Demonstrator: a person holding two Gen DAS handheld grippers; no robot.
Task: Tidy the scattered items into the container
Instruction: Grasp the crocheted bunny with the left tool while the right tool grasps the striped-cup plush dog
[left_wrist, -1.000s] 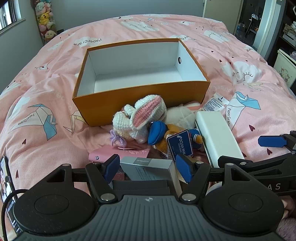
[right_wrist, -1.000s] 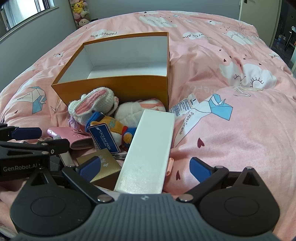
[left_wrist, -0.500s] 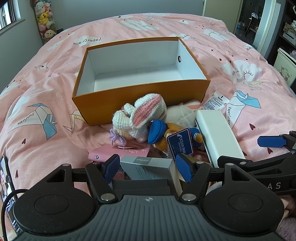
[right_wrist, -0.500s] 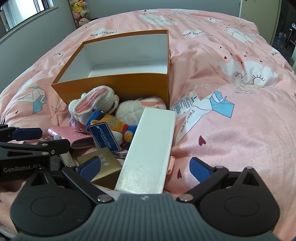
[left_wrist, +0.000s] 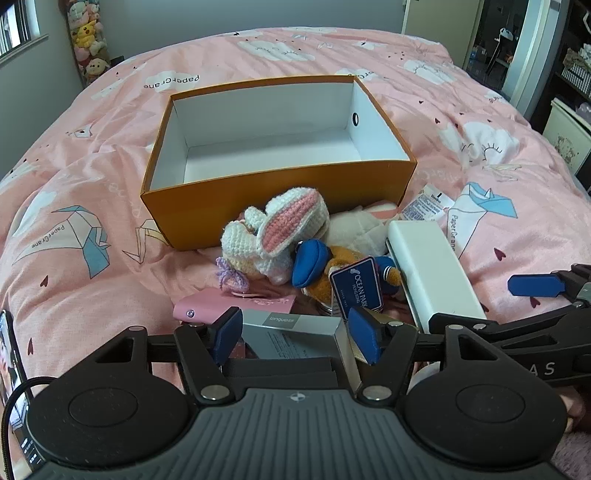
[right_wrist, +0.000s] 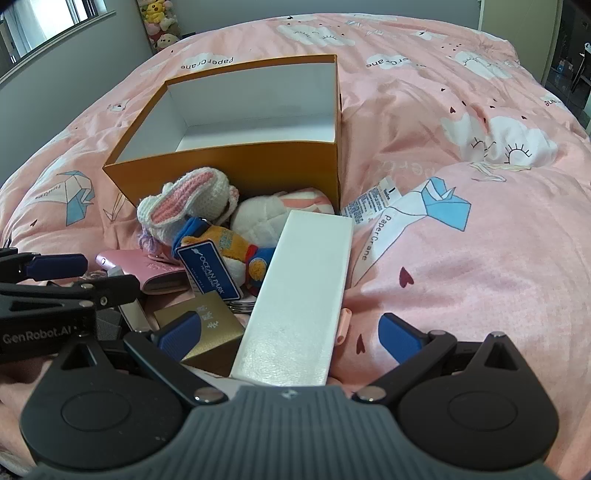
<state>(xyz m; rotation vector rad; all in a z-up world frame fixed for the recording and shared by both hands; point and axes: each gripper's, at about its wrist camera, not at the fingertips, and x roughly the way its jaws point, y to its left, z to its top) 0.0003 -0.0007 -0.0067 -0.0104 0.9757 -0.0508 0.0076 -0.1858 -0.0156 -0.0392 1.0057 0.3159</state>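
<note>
An empty orange box (left_wrist: 258, 199) (right_wrist: 229, 166) stands open on the pink bed. In front of it lie a crocheted bunny (left_wrist: 280, 232) (right_wrist: 188, 206), a duck plush with a blue Ocean Park tag (left_wrist: 356, 290) (right_wrist: 210, 266), a long white box (left_wrist: 432, 269) (right_wrist: 299, 295), a pink wallet (left_wrist: 207, 308) (right_wrist: 155, 271), a grey box (left_wrist: 291, 332) and a gold box (right_wrist: 214, 332). My left gripper (left_wrist: 295, 338) is open, its pads on either side of the grey box. My right gripper (right_wrist: 288, 336) is open, astride the near end of the white box.
A white and pink soft item (right_wrist: 269, 214) lies against the orange box's front. A paper label (right_wrist: 369, 201) lies on the bedspread to the right. Plush toys (left_wrist: 90, 48) hang by the far wall. A phone (left_wrist: 11, 369) lies at the left edge.
Both grippers have crept slightly forward toward the pile. Nothing has been taken hold of and no item has shifted.
</note>
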